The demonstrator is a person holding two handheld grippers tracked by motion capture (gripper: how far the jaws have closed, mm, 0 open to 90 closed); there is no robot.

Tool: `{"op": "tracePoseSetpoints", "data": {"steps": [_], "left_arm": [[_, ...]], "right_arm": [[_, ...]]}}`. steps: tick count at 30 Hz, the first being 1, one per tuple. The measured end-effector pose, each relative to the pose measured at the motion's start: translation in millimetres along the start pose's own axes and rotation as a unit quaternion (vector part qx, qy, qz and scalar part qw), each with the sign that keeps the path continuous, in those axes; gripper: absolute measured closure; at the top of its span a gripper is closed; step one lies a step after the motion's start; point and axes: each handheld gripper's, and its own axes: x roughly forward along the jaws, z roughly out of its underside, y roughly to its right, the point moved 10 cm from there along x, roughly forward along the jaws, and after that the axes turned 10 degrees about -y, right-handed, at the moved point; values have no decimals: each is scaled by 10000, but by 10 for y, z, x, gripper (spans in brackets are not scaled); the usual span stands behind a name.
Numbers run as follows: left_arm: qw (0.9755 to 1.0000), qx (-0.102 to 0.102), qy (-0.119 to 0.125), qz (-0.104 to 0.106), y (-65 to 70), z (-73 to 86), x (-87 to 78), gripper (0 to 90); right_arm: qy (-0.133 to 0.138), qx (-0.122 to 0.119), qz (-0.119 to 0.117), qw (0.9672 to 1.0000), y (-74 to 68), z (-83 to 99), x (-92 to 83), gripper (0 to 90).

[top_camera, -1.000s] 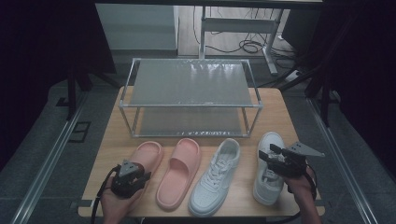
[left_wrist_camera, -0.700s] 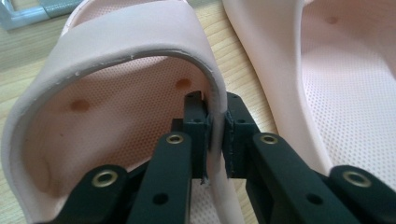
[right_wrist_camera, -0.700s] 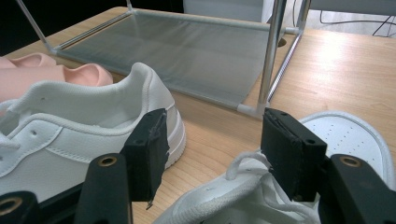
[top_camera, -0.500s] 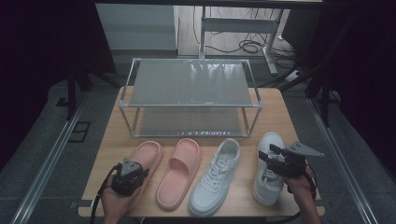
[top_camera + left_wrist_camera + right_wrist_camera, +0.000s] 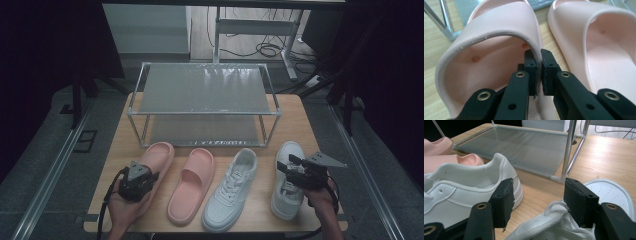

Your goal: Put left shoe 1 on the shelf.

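Note:
Two pink slippers and two white sneakers lie in a row on the table in front of a shoe rack. My left gripper (image 5: 151, 175) (image 5: 539, 56) is shut on the strap edge of the left pink slipper (image 5: 159, 154) (image 5: 499, 27). Its jaws have just been closing, with that strap pinched between the pads. My right gripper (image 5: 286, 166) (image 5: 537, 195) stands open over the laces of the right white sneaker (image 5: 291, 150) (image 5: 610, 192), its pads apart from it.
The right pink slipper (image 5: 192, 185) (image 5: 599, 37) and the left white sneaker (image 5: 231, 190) (image 5: 461, 185) lie between the two hands. The two-shelf metal rack (image 5: 205, 113) (image 5: 569, 150) stands just behind the shoes on the wooden table (image 5: 300, 120).
The left gripper has edged slightly forward over the left slipper. The right gripper and all the shoes have kept still.

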Motion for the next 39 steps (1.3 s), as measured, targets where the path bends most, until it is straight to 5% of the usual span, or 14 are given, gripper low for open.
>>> {"op": "tracePoseSetpoints", "data": {"steps": [39], "left_arm": [[9995,293,-114,-38,5,-800,479,852]], "right_arm": [[-11,50,-3,10000,31,12,4,420]]}}
